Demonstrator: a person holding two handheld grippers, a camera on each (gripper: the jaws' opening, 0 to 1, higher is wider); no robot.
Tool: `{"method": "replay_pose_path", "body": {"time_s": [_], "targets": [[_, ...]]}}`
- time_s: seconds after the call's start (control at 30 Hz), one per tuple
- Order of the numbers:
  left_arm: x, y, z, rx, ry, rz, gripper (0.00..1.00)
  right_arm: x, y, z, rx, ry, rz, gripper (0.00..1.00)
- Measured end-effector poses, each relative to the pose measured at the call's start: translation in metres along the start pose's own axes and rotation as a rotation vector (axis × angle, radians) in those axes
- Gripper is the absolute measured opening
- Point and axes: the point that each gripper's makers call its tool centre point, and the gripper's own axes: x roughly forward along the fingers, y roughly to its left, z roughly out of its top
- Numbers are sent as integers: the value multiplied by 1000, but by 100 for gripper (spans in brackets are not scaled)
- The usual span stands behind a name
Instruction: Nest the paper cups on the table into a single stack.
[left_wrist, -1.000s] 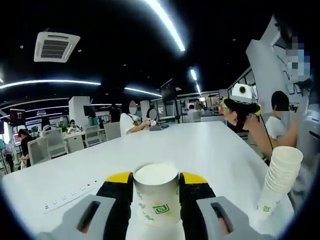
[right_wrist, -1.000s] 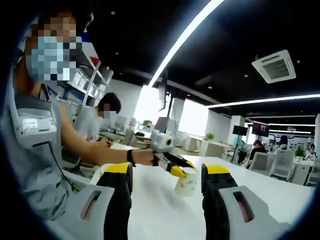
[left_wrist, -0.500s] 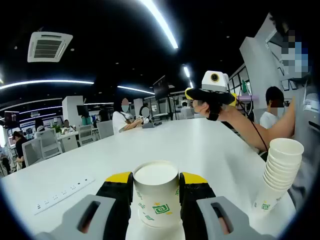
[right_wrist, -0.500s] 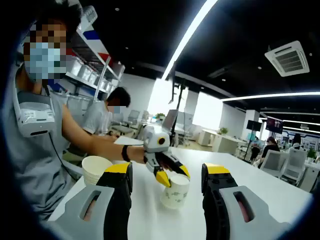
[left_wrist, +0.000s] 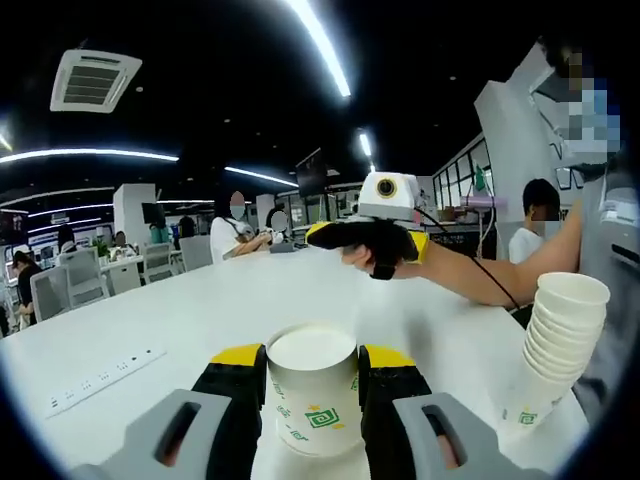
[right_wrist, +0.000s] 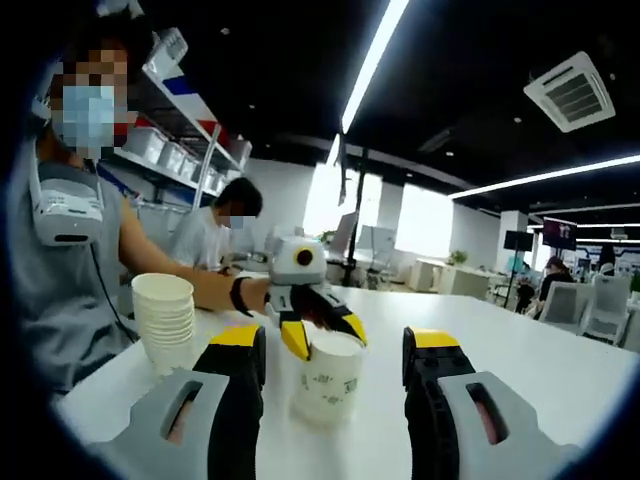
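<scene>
Gripping paper cup (left_wrist: 312, 400) between left tongs (left_wrist: 312, 372)

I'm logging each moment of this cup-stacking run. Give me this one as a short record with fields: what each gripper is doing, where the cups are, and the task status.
left gripper: shut on single paper cup, upright on the white table
right gripper: open, jaws apart, holding nothing
single paper cup, right gripper view: between the open jaws' line of sight
cup stack: several nested, leaning, standing apart from the single cup
task status: single cup not yet on the stack
</scene>
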Motion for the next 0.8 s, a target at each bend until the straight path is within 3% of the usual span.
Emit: {"method": "replay_pose_path", "body": {"time_s": [0.2, 0.6, 0.8], "targets": [[2, -2, -4, -10, 1, -19, 39, -7, -5, -15, 14, 21, -32, 58], [8, -14, -14, 38, 44, -45, 39, -6, -4, -15, -22, 31, -42, 58], [9, -17, -14, 40, 38, -60, 39, -1, -2, -21, -15, 46, -30, 58]]}}
